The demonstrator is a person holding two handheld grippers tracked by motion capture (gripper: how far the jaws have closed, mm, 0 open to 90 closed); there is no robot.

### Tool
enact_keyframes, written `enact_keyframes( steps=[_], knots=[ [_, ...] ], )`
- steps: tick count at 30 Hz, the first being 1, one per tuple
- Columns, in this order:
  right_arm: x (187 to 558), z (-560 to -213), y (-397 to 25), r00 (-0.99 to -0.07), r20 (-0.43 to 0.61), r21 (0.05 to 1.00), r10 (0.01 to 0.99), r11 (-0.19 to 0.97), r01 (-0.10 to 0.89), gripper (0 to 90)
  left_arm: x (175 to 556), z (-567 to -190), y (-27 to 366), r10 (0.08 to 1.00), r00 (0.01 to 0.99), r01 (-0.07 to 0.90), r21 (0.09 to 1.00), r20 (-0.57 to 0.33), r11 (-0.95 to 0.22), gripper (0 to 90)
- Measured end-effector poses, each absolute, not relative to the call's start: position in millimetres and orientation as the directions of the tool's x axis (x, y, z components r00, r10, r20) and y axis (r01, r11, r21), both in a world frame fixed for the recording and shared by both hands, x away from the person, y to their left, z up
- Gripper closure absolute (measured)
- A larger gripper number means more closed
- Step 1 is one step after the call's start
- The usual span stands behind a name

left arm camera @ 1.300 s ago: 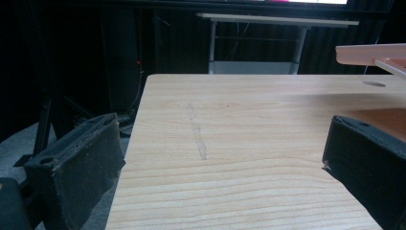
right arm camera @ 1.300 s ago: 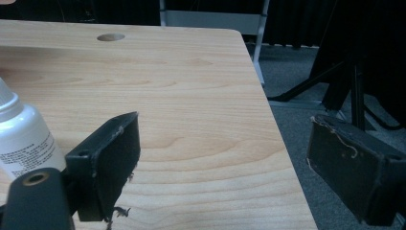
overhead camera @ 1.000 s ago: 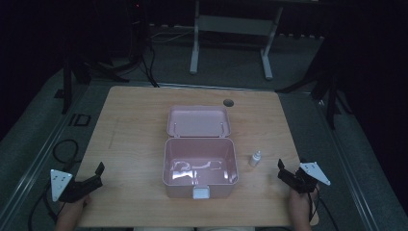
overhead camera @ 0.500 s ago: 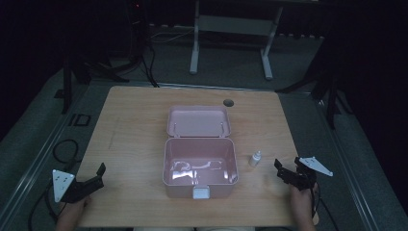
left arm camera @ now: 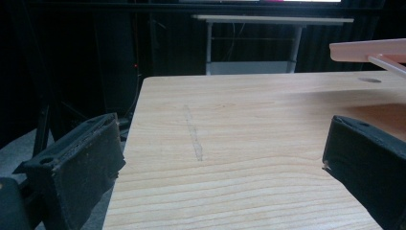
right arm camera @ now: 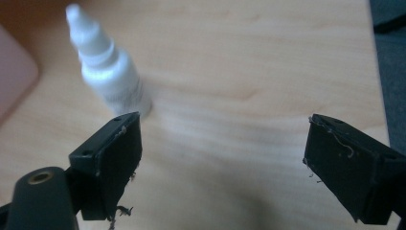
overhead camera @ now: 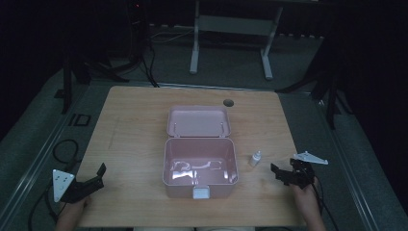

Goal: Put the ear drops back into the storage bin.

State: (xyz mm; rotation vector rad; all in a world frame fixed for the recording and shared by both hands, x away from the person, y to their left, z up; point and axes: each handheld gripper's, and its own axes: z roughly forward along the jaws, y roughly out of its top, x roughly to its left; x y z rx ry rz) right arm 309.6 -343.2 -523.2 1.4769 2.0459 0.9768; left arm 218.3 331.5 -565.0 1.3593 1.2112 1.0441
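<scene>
Across the middle of the high view lay the wooden table (overhead camera: 139, 125). At its centre sat the pink box (overhead camera: 199, 166), lid open. Toward the lower corners were the left gripper (overhead camera: 94, 180) and right gripper (overhead camera: 280, 172), jaws apart and empty. Just right of the box stood a small white bottle (overhead camera: 255, 158), upright.

Black tongs (right arm camera: 222, 167), lint-flecked pads — grey plates

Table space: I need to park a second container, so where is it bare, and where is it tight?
Widest bare patch: left of the pink box, from the left gripper up to the far edge. The far strip behind the lid is free too. Tight: between the box and the right gripper, where the white bottle stands.
</scene>
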Motion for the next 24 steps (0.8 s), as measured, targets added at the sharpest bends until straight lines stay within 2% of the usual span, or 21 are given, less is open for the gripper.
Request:
enact_keyframes(
  steps=[4,10,16,24],
  knots=[
    [309.1,-518.0,-340.5,-0.353,0.031,0.706,0.935,0.229,0.670,12.8,218.4,-564.9,331.8,0.991,0.129,0.135,0.991,-0.018,0.000,0.4],
    [313.6,-507.0,-343.5,-0.356,0.079,0.547,0.931,0.258,0.796,12.6,218.3,-564.9,331.7,0.991,0.133,0.136,0.991,-0.019,0.001,0.3],
    [313.3,-501.6,-345.6,-0.410,0.063,0.406,0.910,0.352,0.843,12.6,218.2,-564.9,331.7,0.991,0.134,0.135,0.991,-0.020,0.002,0.4],
    [309.1,-501.0,-340.7,-0.518,0.053,0.189,0.854,0.501,0.845,12.6,218.2,-564.9,331.6,0.991,0.135,0.135,0.991,-0.021,0.003,0.4]
  ],
)
